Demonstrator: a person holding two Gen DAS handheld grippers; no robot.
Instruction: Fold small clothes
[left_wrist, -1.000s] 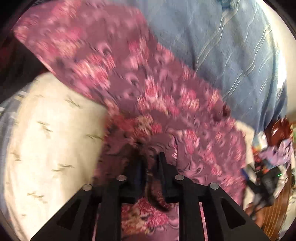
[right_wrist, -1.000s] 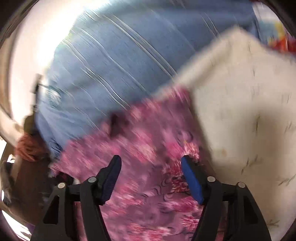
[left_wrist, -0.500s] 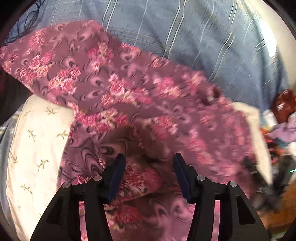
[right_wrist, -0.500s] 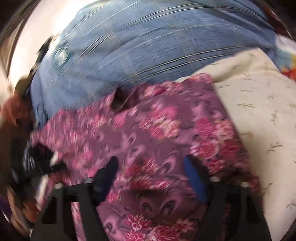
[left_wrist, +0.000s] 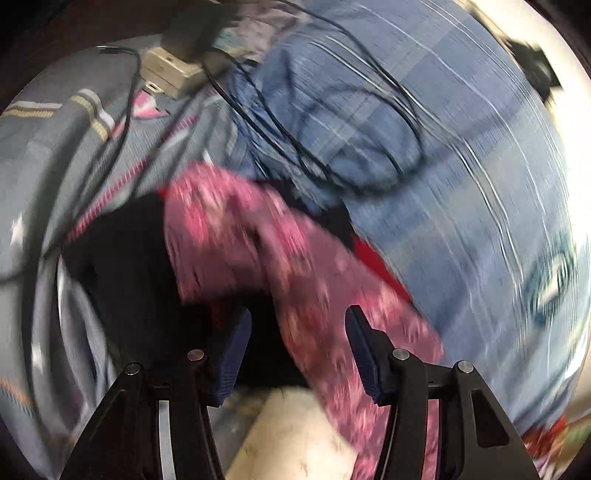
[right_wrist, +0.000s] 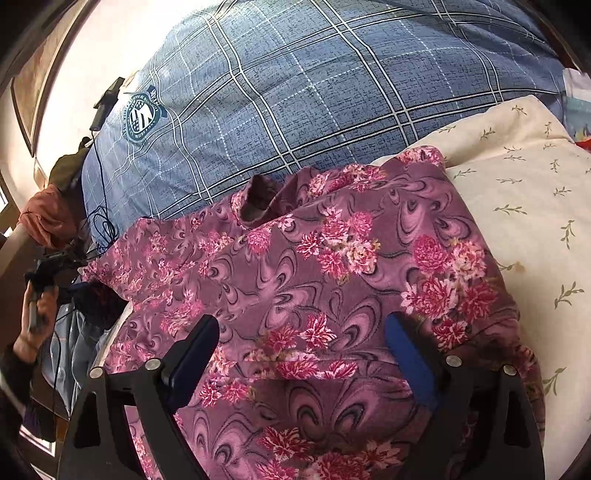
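Both claws gape above purple floral garment (right_wrist: 314, 266), unclamped.

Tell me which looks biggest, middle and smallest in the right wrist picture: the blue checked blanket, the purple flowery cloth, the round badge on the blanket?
1. Blue checked blanket and purple flowery cloth: too alike to rank; the cloth lies nearer the camera.
2. Round badge: clearly smallest.

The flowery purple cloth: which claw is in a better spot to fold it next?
Probably the right claw. It hangs open right over the flowery purple cloth, which lies spread on the cream pillow. The left claw is open too, but aimed off at its edge.
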